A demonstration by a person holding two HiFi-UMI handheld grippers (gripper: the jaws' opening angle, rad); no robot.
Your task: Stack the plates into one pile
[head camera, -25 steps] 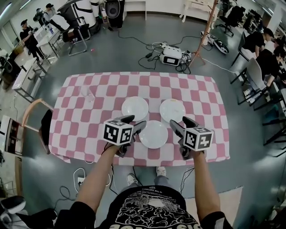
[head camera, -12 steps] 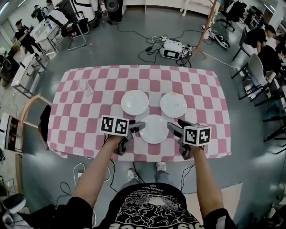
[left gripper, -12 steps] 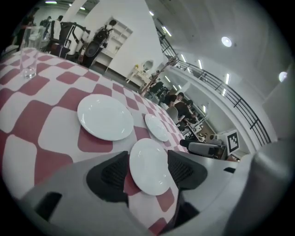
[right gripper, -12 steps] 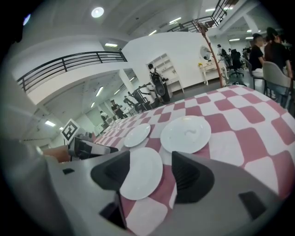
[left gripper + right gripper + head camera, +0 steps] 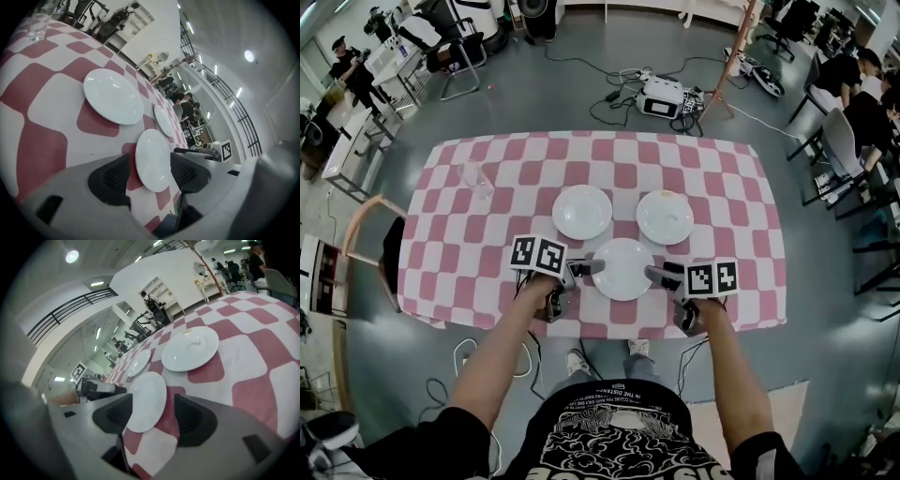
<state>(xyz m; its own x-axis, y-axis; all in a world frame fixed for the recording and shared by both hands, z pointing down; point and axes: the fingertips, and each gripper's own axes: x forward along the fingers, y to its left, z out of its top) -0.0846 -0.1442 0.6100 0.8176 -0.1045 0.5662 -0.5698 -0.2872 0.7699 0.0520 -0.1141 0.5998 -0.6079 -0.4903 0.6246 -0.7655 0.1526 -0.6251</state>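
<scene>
The table [image 5: 487,253], under its pink-and-white checked cloth, fills the middle of the head view and looks the same as a second ago, with nothing on it shifted. The three white plates are not yet stacked and lie apart in a triangle. The far left plate [image 5: 582,212] and the far right plate [image 5: 665,217] sit side by side toward the middle of the cloth. The near plate [image 5: 622,269] lies in front of the gap between them, close to the person's edge of the table. What has changed is the two tools. A second ago both were held higher, with their marker cubes tilted toward the camera; both have since sunk toward the cloth and rolled so that the cubes face more upward. The left gripper [image 5: 584,268] now has its tips just beside the near plate's left rim, and the right gripper [image 5: 659,275] stands just beside its right rim. The left gripper's jaws stand wide apart with nothing clamped, and in its own view the near plate shows through the gap, clear of the pads. The right gripper's jaws have just been closing a little but are still wide apart, with the same plate lying ahead between them, untouched. A clear glass [image 5: 475,176] stands well apart near the far left corner, unmoved.
</scene>
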